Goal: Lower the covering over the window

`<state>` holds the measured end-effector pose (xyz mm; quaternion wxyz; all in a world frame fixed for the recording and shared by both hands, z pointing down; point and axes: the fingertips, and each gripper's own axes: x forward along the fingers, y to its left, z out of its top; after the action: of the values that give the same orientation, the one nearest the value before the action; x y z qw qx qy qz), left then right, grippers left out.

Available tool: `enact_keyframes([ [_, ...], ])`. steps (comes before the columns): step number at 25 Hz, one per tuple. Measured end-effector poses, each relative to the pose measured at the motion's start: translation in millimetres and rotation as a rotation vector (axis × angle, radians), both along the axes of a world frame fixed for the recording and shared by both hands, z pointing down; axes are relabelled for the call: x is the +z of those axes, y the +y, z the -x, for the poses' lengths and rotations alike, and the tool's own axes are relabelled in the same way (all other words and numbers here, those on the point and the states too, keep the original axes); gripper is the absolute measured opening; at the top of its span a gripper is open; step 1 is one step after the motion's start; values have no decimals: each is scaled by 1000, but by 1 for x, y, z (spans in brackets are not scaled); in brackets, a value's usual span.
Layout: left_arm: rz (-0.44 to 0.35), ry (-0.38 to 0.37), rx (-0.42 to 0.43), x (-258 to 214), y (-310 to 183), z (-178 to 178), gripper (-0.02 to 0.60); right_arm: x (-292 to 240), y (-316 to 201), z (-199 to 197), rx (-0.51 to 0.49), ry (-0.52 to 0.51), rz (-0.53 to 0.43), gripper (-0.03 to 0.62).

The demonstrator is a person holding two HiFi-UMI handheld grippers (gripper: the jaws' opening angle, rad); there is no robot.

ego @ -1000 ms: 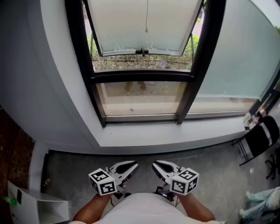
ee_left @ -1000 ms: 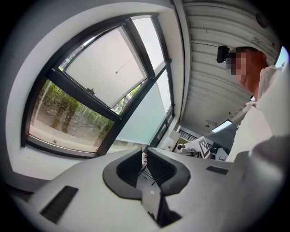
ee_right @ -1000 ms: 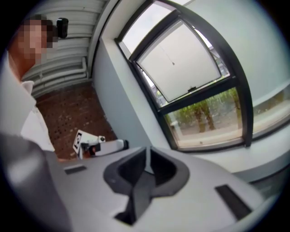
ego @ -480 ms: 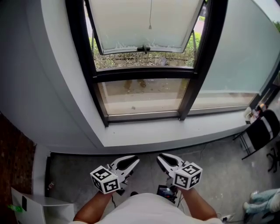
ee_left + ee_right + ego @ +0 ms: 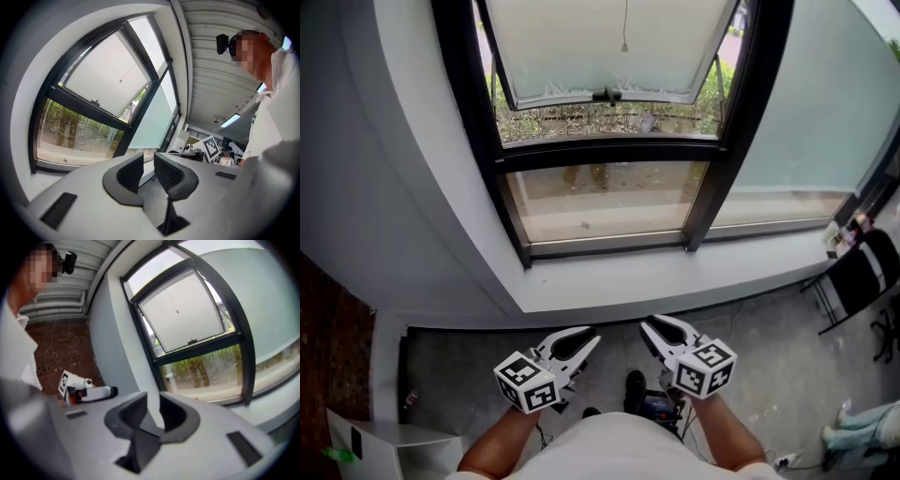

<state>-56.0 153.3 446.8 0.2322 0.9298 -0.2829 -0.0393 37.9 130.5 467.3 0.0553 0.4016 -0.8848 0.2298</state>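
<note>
Jaws just opened on left hand-held gripper [image 5: 587, 336] and right hand-held gripper [image 5: 649, 325], both released and empty below the window [image 5: 609, 155], well apart from the pull cord [image 5: 625, 28]; the covering [image 5: 572, 47] spans only the window's top pane.

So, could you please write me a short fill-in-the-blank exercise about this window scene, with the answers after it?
1. The window frame is ___ in colour.
2. The pull cord hangs before the tilted sash, in the window's ___ half.
3. In the head view, the folding chair stands at the ___ edge.
4. The window sill lies directly ___ the lower pane.

Answers: black; upper; right; below
</note>
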Motion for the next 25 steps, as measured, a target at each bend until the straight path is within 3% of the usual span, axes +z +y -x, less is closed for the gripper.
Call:
enact_keyframes([
  [6, -10, -5, -40, 1, -38, -10, 71, 3, -40, -11, -23, 6, -27, 75],
  [12, -19, 32, -26, -6, -85, -39, 71, 0, -96, -31, -67, -17, -52, 74],
  [18, -24, 12, -55, -11, -132, -67, 71, -7, -144, -47, -147, 85, -141, 74],
  [25, -19, -18, -131, -11, -177, -78, 71, -3, -190, -64, -172, 74, -112, 74],
])
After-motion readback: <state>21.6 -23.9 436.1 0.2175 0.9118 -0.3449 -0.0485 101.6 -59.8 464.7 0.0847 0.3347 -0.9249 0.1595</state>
